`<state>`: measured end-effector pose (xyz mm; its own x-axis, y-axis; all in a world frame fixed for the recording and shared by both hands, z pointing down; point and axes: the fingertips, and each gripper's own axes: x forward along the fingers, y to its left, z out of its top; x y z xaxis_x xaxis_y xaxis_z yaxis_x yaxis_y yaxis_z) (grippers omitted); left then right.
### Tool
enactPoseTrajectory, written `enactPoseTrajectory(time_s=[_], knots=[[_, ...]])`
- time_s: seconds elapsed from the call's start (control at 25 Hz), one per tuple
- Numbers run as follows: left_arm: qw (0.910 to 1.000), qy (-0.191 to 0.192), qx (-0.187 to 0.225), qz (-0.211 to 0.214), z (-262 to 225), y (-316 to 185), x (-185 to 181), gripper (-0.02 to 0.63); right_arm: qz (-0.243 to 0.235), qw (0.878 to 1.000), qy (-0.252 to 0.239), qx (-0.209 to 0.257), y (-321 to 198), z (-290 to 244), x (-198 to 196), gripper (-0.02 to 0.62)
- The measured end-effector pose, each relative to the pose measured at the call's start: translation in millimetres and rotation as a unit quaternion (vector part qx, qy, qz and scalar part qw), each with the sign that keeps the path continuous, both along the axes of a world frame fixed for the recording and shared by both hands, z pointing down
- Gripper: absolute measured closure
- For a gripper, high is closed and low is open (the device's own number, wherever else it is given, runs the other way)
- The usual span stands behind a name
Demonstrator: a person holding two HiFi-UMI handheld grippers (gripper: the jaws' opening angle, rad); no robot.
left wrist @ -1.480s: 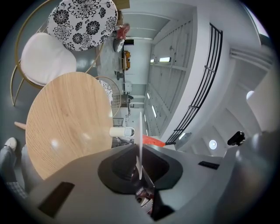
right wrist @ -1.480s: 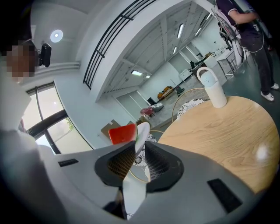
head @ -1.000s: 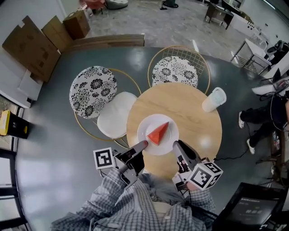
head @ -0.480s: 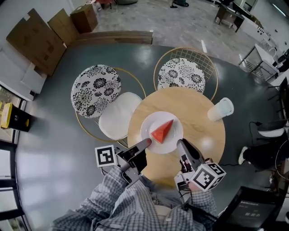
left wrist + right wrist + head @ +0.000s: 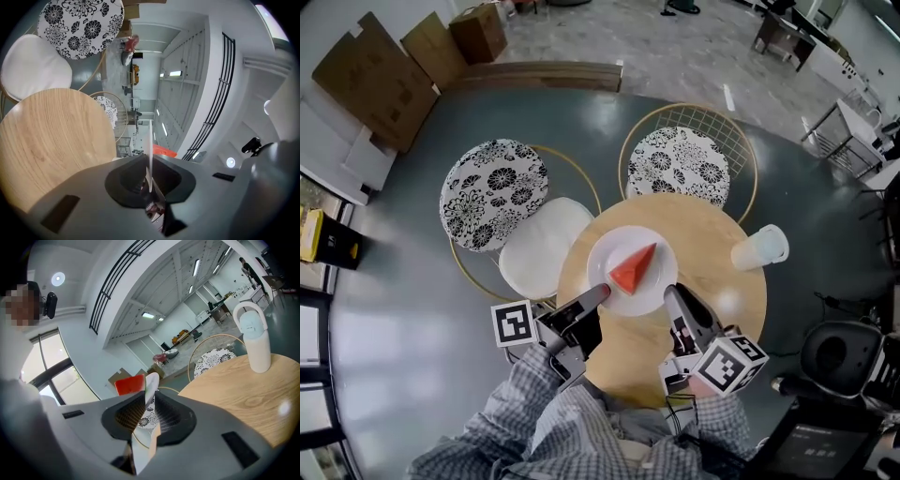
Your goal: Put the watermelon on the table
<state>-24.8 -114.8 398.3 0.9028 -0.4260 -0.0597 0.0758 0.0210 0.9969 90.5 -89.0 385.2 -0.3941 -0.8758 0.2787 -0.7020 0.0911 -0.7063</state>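
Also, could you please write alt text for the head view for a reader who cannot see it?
Seen from above, the left gripper and right gripper each clamp the near rim of a white plate carrying a watermelon wedge, over a round wooden table. A white lidded cup stands at the table's right edge; cushioned seats sit beyond it.

Floral chairs, wht jug, boxes
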Motion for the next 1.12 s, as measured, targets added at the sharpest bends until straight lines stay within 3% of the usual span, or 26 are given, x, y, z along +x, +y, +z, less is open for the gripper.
enactPoseTrajectory(time_s=[0.44, 1.12], knots=[[0.9996, -0.004, 0.002, -0.029, 15, -37, 10, 0.575, -0.02, 1.0, 0.001, -0.006, -44, 14, 12, 0.526], [0.9989, -0.016, -0.021, -0.039, 59, -81, 30, 0.575, -0.028, 0.999, 0.002, -0.043, -91, 58, 32, 0.528]])
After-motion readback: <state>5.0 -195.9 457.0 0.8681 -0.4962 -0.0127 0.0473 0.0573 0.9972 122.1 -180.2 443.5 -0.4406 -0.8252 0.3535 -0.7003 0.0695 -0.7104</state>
